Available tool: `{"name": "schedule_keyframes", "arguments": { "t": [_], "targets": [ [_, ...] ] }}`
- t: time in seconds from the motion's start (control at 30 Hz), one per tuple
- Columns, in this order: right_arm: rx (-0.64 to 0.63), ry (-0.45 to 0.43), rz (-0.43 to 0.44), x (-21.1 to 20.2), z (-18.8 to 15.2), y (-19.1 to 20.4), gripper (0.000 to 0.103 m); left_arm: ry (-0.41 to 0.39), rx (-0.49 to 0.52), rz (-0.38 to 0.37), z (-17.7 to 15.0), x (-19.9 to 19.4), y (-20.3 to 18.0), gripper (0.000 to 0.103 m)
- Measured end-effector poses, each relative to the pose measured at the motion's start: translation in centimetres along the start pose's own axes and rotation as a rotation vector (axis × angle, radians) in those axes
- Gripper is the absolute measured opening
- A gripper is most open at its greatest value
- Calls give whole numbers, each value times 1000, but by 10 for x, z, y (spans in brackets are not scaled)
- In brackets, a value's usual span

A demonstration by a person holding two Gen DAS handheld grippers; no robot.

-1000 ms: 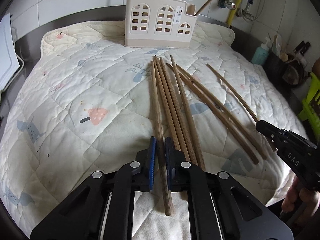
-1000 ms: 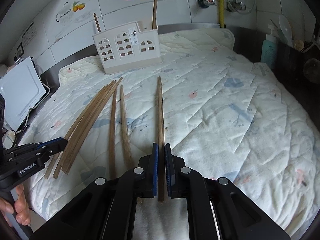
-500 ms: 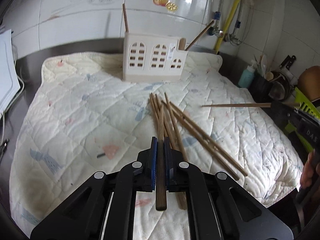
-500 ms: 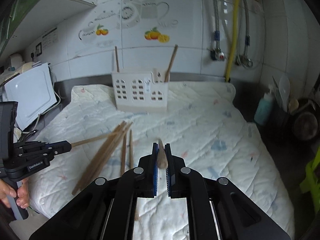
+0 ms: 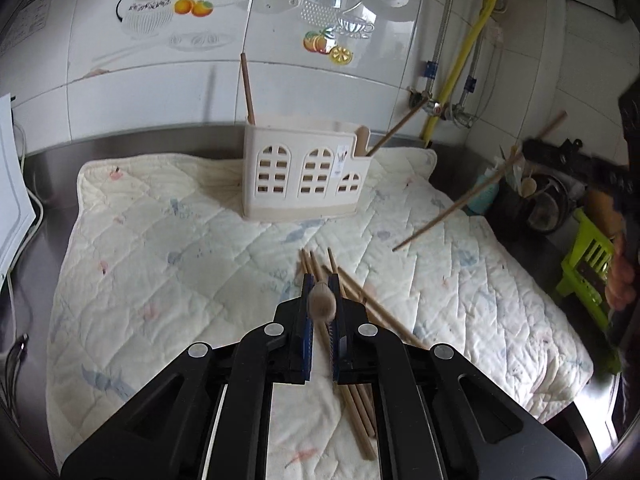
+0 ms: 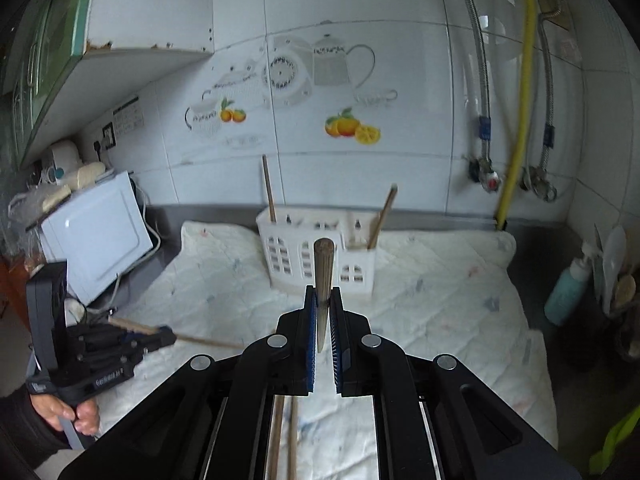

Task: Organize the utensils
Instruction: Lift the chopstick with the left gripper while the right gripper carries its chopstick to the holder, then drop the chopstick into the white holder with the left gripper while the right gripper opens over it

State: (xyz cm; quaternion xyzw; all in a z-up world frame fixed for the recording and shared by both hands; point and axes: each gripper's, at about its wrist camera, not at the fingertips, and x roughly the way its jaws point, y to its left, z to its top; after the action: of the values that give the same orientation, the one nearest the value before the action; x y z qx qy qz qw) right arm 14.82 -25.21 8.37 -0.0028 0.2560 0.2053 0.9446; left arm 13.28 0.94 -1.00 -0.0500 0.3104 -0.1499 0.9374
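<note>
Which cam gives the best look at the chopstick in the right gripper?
Left wrist view: the right gripper's chopstick shows side-on, full length, slanting above the quilt. Right wrist view shows it end-on and foreshortened between the right gripper pads, overlapping the white holder.

White glossy wall tiles (image 6: 400, 176) carried teapot-and-orange decals (image 6: 352, 126). A yellow vertical pipe (image 6: 520, 120) ran beside braided steel hoses (image 6: 478, 60). A green-edged wall cabinet (image 6: 52, 52) hung left, above a white microwave oven (image 6: 96, 236).
</note>
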Motion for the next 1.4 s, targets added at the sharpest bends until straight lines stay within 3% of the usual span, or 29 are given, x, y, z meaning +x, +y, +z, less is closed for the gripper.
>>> {"name": "schedule_keyframes", "arguments": {
  "t": [0.2, 0.43, 0.77, 1.07, 1.13, 1.27, 1.4],
  "targets": [
    [-35, -66, -28, 22, 78, -7, 6, -21, 23, 14, 23, 0, 5, 5],
    [-58, -47, -116, 75, 122, -18, 6, -37, 59, 29, 48, 1, 8, 5],
    [-39, 106, -117, 152, 111, -31, 7, -126, 97, 35, 97, -11, 2, 5],
    [-49, 157, -113, 173, 102, -31, 7, -244, 120, 67, 162, -16, -6, 5],
    [-52, 148, -112, 171, 102, -32, 11, -262, 121, 83, 175, -11, -6, 5],
    [-64, 112, -114, 156, 103, -35, 32, -288, 113, 113, 195, 2, -3, 5],
    [-98, 64, -109, 132, 99, -33, 40, -296, 88, 136, 213, 21, 3, 5]
  ]
}}
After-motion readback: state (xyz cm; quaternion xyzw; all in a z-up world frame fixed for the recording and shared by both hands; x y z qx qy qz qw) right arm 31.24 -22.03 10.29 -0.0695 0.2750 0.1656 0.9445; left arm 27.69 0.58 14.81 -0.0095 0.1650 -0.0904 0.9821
